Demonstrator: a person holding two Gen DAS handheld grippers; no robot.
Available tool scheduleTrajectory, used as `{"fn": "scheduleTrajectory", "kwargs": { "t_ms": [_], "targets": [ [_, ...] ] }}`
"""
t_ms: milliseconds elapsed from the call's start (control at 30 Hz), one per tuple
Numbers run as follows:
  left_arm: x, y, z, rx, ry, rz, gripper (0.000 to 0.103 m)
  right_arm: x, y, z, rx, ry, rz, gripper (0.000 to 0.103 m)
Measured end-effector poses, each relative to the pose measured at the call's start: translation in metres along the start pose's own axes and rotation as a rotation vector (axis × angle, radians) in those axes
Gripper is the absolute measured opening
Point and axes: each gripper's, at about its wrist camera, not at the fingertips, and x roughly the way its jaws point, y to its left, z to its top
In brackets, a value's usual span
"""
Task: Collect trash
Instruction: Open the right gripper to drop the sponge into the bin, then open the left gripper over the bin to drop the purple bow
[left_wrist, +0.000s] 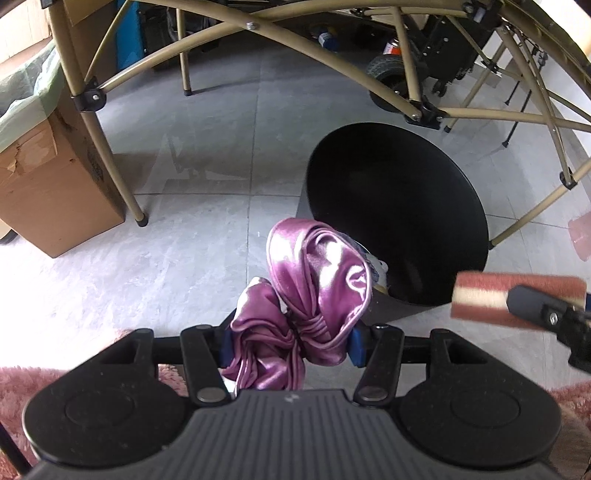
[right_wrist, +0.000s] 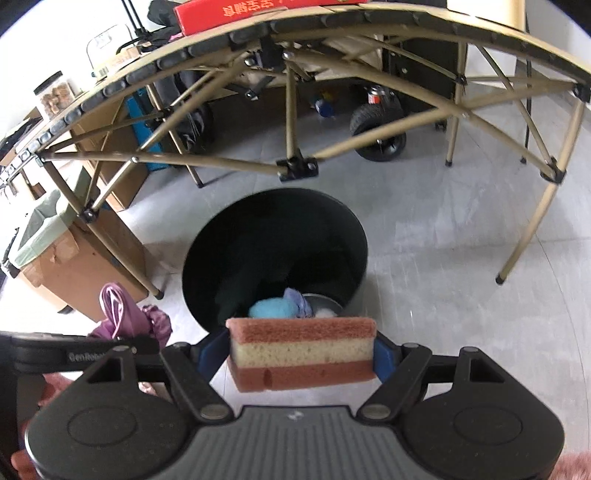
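My left gripper (left_wrist: 290, 345): fingers clamped on purple cloth (left_wrist: 314, 295). My right gripper (right_wrist: 301, 354): fingers pinching sponge (right_wrist: 301, 352) over bin (right_wrist: 207, 258) rim (bin on floor).

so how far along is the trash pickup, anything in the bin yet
Partly done: the black bin already holds a blue ball and some pale scraps. In hand: the left hand-held gripper is clamped on a purple satin cloth, and the right hand-held gripper on a pink sponge, both near the bin's rim. Left: dropping both in.
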Motion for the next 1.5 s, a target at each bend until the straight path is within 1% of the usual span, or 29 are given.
{"fn": "scheduleTrajectory", "kwargs": {
  "t_ms": [200, 433, 600, 667, 700, 767, 800, 833, 1000, 1100, 1333, 1500],
  "targets": [
    [-0.002, 0.005, 0.003, -0.02, -0.015, 0.011, 0.055, 0.019, 0.013, 0.029, -0.028, -0.027, -0.001, 0.077],
    [0.001, 0.012, 0.007, -0.047, -0.006, 0.025, 0.055, 0.053, 0.026, 0.054, -0.051, -0.024, -0.019, 0.077],
    [0.006, 0.017, 0.012, -0.064, -0.001, 0.045, 0.055, 0.075, 0.027, 0.056, -0.073, 0.023, -0.029, 0.079],
    [0.008, 0.018, 0.013, -0.064, 0.002, 0.047, 0.055, 0.081, 0.026, 0.055, -0.071, 0.051, -0.016, 0.085],
    [0.008, 0.017, 0.013, -0.062, 0.005, 0.048, 0.055, 0.083, 0.025, 0.054, -0.068, 0.058, -0.006, 0.09],
    [0.01, 0.017, 0.013, -0.059, 0.008, 0.048, 0.055, 0.084, 0.024, 0.053, -0.067, 0.062, -0.005, 0.095],
    [0.01, 0.017, 0.013, -0.058, 0.008, 0.048, 0.055, 0.084, 0.023, 0.052, -0.067, 0.063, -0.008, 0.101],
    [0.01, 0.017, 0.014, -0.058, 0.009, 0.048, 0.055, 0.084, 0.022, 0.051, -0.065, 0.064, -0.01, 0.103],
    [0.008, 0.014, 0.014, -0.048, 0.0, 0.042, 0.055, 0.084, 0.019, 0.049, -0.055, 0.073, 0.001, 0.103],
    [0.004, 0.009, 0.016, -0.039, -0.017, 0.032, 0.055, 0.079, 0.016, 0.05, -0.051, 0.063, 0.0, 0.103],
    [-0.012, -0.021, 0.027, 0.038, -0.109, 0.024, 0.055, 0.044, -0.009, 0.06, 0.03, -0.02, -0.012, 0.103],
    [-0.014, -0.047, 0.039, 0.087, -0.127, 0.012, 0.055, 0.017, -0.036, 0.068, 0.092, -0.072, -0.016, 0.103]
  ]
}}
